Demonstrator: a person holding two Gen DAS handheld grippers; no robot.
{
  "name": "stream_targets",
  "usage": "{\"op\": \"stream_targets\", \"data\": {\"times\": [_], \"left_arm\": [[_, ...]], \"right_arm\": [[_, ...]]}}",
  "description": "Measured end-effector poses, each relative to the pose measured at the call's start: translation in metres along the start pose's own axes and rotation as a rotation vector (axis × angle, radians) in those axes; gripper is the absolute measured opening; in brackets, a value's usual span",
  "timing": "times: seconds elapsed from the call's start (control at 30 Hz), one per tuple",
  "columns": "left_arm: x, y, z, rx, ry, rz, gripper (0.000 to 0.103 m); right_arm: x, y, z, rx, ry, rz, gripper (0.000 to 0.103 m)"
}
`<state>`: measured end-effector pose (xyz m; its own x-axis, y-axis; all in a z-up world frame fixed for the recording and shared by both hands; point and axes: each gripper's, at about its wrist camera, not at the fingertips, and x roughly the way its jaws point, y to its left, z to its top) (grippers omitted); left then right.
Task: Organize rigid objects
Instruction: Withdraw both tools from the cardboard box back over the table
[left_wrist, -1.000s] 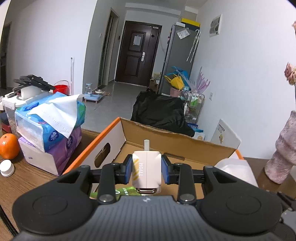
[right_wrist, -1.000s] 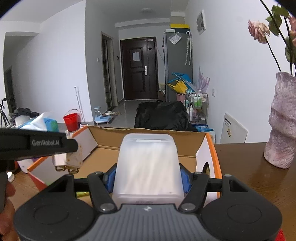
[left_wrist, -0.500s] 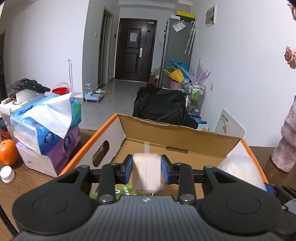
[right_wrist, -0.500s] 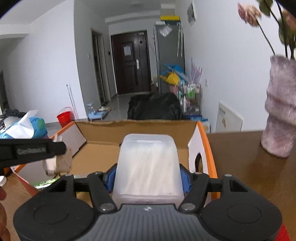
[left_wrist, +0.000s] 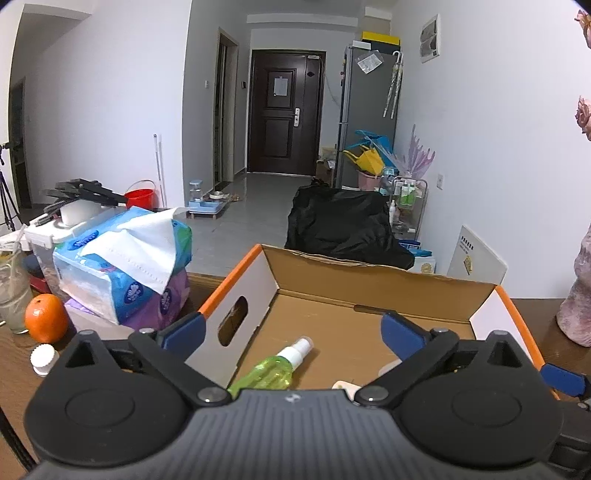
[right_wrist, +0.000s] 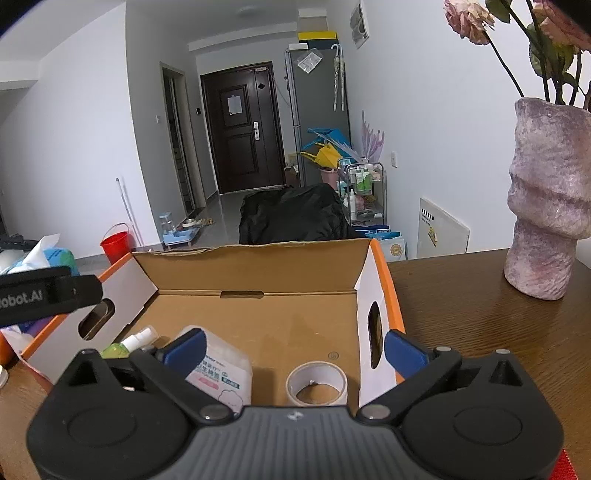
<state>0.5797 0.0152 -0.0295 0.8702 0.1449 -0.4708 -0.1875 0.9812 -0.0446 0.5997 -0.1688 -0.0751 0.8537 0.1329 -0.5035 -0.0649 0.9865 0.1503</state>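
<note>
A second ago each gripper was clamped on something — the left on a small white charger, the right on a translucent white plastic container. Now both have let go. The left gripper (left_wrist: 291, 330) stands with its blue pads spread wide and nothing between them, and the right gripper (right_wrist: 293, 345) is spread just as wide and equally empty.

The plastic container (right_wrist: 218, 363) now lies inside the cardboard box (right_wrist: 255, 267), toward its near left part, with its printed label facing up; the right gripper's left pad is just in front of it. Only a small pale corner that may be the charger (left_wrist: 345, 386) shows in the left view, on the box floor at the edge of the gripper body; I cannot be sure of it. Beside these on the box floor lie a green spray bottle (left_wrist: 271, 371), on its side with the white nozzle pointing away, and a roll of tape (right_wrist: 317, 384) lying flat near the right wall.

So two more items seem to be put away, and both hands are free for the next pick. Outside the box, on the wooden table (right_wrist: 480, 321), the left view shows an orange (left_wrist: 46, 322), a small white cap (left_wrist: 44, 359), stacked tissue packs (left_wrist: 125, 273) and a glass at the far left; a purple vase (right_wrist: 546, 206) with flowers stands well to the right. Of these, the cap looks the likeliest rigid item left to collect.
</note>
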Motion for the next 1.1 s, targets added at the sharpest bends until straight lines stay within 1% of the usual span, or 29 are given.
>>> {"op": "stream_targets", "data": {"times": [0.3, 0.47, 0.63, 0.97, 1.1], "left_arm": [[-0.018, 0.008, 0.001, 0.003, -0.017, 0.012, 0.103], [-0.039, 0.010, -0.001, 0.002, -0.057, 0.016, 0.103], [-0.067, 0.014, -0.004, 0.001, -0.091, 0.011, 0.103], [-0.116, 0.024, -0.019, 0.014, -0.122, -0.018, 0.103], [-0.134, 0.030, -0.027, 0.011, -0.120, -0.029, 0.103]], "right_arm": [[-0.010, -0.001, -0.001, -0.001, -0.001, 0.007, 0.103], [-0.024, 0.000, -0.003, -0.023, -0.007, 0.009, 0.103], [-0.044, -0.005, -0.005, -0.029, -0.022, 0.016, 0.103], [-0.093, -0.013, -0.018, -0.063, -0.059, 0.050, 0.103], [-0.111, -0.014, -0.026, -0.081, -0.077, 0.059, 0.103]]}}
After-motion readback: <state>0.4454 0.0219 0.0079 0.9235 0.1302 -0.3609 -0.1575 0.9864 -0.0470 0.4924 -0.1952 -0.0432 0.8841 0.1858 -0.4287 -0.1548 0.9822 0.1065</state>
